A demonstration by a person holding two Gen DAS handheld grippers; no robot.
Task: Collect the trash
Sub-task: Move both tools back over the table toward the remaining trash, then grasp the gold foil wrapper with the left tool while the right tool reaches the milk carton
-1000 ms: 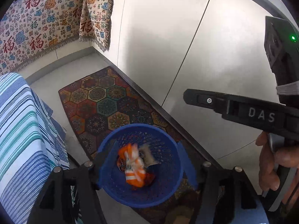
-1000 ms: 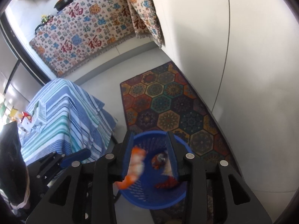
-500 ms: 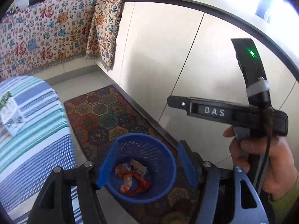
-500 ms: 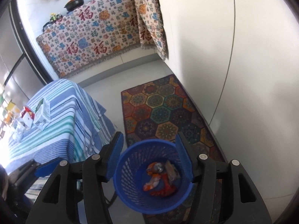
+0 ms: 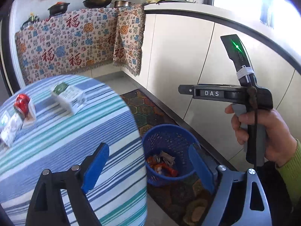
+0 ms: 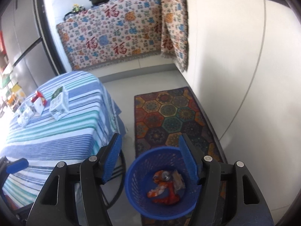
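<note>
The striped table fills the left of the scene, its blue-and-teal cloth draped over a rounded top, and on its far-left part more trash waits: a green-and-white carton lying flat, a red can just left of it, and small white packs nearer the edge. On the floor to the right of the table, on the near end of a hexagon-patterned rug that runs along the pale cabinet fronts, stands the blue basket, holding crumpled orange and red wrappers at its bottom. The left gripper hangs with its jaws spread wide and nothing between them, straddling the table edge and the basket as seen from its own camera; the right gripper is likewise wide apart and empty, above the basket's far rim. The step in hand appears to be going for the next item on the table. The carton is probably the easiest target: approach level over the cloth, take it across its narrow sides, and close firmly without snagging the fabric. The can, touching the small packs, likely needs a careful line so nothing gets knocked off.
</note>
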